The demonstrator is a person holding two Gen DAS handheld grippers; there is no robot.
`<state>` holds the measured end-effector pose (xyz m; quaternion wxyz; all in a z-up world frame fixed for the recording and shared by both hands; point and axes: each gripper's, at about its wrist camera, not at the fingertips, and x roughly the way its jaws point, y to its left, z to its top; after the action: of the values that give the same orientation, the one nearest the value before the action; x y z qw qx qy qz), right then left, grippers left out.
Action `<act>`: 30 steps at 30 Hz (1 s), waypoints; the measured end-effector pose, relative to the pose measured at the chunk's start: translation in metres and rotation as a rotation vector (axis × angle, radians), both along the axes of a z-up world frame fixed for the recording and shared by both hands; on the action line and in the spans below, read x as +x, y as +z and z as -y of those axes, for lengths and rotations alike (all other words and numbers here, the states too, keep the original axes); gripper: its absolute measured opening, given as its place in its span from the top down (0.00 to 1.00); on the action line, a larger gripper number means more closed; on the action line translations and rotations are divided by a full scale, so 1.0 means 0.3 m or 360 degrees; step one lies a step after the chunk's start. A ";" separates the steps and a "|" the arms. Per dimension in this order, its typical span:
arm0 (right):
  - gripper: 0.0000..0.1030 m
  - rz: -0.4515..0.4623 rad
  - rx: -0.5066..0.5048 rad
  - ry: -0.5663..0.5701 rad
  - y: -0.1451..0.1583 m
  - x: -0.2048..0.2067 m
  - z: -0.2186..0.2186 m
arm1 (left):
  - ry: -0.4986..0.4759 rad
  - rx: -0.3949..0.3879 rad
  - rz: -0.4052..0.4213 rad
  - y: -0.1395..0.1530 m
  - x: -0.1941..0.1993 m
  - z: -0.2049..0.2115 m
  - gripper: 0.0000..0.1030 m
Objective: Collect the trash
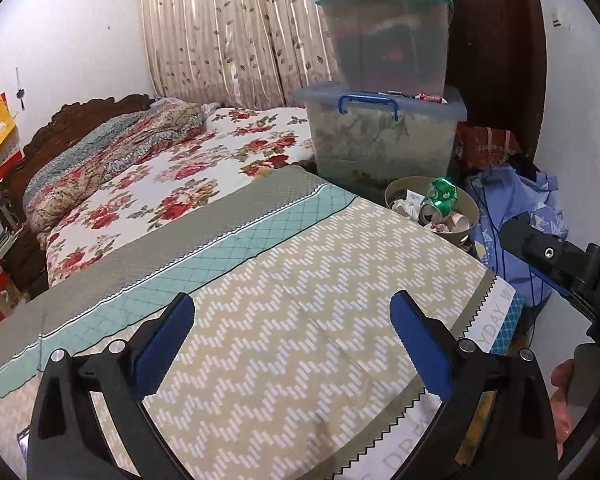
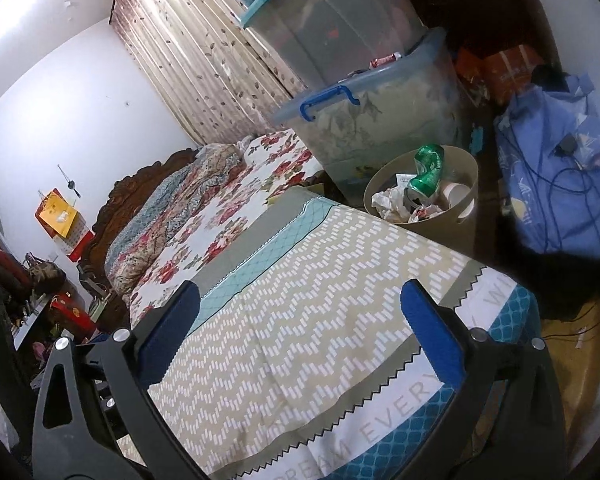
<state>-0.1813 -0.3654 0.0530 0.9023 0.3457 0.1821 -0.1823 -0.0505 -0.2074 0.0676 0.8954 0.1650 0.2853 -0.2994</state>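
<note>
Trash, a crushed green can (image 2: pixel 428 172) among crumpled paper, sits in the tan bin (image 2: pixel 384 184) beyond the worktop's (image 2: pixel 300 300) far right corner, ahead-right of both empty, wide-open claws, the right claw (image 2: pixel 300 320) probably nearer than the left claw (image 1: pixel 292 336).

Tan bin (image 2: pixel 456 224) beside table holds crushed green can (image 2: pixel 426 172) (tilted), crumpled paper (image 2: pixel 388 202).

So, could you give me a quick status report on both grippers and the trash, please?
Left gripper open, empty. Right gripper open, empty. Trash bin holds green can, crumpled paper. Patterned cloth bare; nothing blocking.
</note>
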 end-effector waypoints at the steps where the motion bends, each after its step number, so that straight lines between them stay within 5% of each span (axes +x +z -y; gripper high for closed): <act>1: 0.04 0.0001 0.0000 -0.0004 0.005 -0.005 -0.007 | 0.0007 -0.0003 0.0001 0.003 -0.002 -0.008 0.08; 30: 0.03 0.0058 -0.0037 0.0040 0.075 -0.053 -0.122 | 0.0031 -0.0045 -0.0033 0.024 -0.034 -0.076 0.08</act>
<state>-0.1973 -0.3288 0.0754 0.9116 0.3361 0.1679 -0.1666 -0.0607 -0.1846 0.0747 0.8975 0.1465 0.2919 -0.2963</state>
